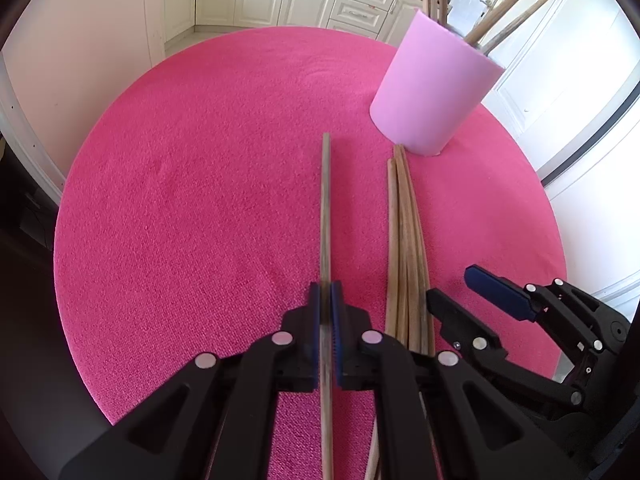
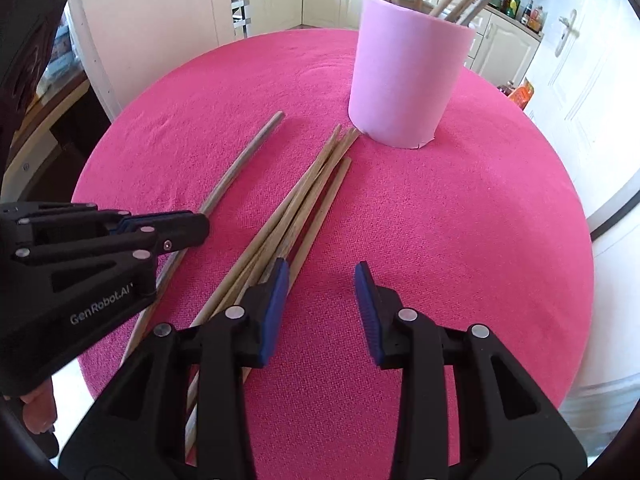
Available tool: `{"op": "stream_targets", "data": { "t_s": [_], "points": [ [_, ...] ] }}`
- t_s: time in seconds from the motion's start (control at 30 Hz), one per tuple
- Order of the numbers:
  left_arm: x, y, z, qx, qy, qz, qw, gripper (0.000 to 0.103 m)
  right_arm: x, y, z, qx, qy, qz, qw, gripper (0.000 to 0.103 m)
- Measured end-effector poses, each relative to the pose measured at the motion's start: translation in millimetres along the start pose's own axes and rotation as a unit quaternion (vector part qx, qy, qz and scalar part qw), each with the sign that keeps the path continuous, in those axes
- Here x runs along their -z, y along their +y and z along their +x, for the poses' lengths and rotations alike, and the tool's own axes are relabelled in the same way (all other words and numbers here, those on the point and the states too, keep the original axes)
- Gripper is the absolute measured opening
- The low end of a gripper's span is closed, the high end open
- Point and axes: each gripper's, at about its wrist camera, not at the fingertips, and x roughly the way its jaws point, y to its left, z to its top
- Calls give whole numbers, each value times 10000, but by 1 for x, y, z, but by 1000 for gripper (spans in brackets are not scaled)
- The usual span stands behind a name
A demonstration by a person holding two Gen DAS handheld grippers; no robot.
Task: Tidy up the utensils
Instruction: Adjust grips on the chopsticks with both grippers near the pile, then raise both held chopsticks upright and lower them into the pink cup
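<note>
Wooden chopsticks (image 2: 296,208) lie bundled — beside pink holder (image 2: 404,80).

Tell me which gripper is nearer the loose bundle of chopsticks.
Right. The right gripper has one finger against the bundle; the left gripper sits beside it, shut on a separate chopstick.

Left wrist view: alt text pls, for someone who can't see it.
The left gripper is shut on a single wooden chopstick above a pink tablecloth. To its right lies a bundle of chopsticks, ends near a pink holder with more sticks inside; the right gripper is open beside the bundle.
</note>
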Motion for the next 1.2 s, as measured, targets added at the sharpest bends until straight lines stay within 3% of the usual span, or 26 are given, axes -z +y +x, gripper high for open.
{"op": "stream_targets", "data": {
  "t_s": [0.17, 0.27, 0.43, 0.77, 1.0, 1.2],
  "points": [
    [-2, -2, 1, -40, -3, -13, 10000, 6, -4, 8, 7, -46, 264, -204, 9994, 35],
    [-1, -4, 1, -61, -2, -6, 10000, 6, -6, 12, 8, 46, 160, -322, 9993, 34],
    [-1, -2, 1, -15, -11, -64, 10000, 6, -2, -11, 2, -229, 77, -50, 9997, 11],
    [-5, -4, -25, -145, -459, -147, 9987, 6, 6, -65, -15, -858, -179, 570, 9945, 6],
    [-16, -20, -61, 197, -1275, 25, 9916, 6, 2, -94, -50, -1502, -1120, 1024, 9769, 6],
    [-32, -46, -87, 529, -2381, 322, 9693, 6, -5, -102, -91, -1785, -2355, 1236, 9473, 6]
  ]
}}
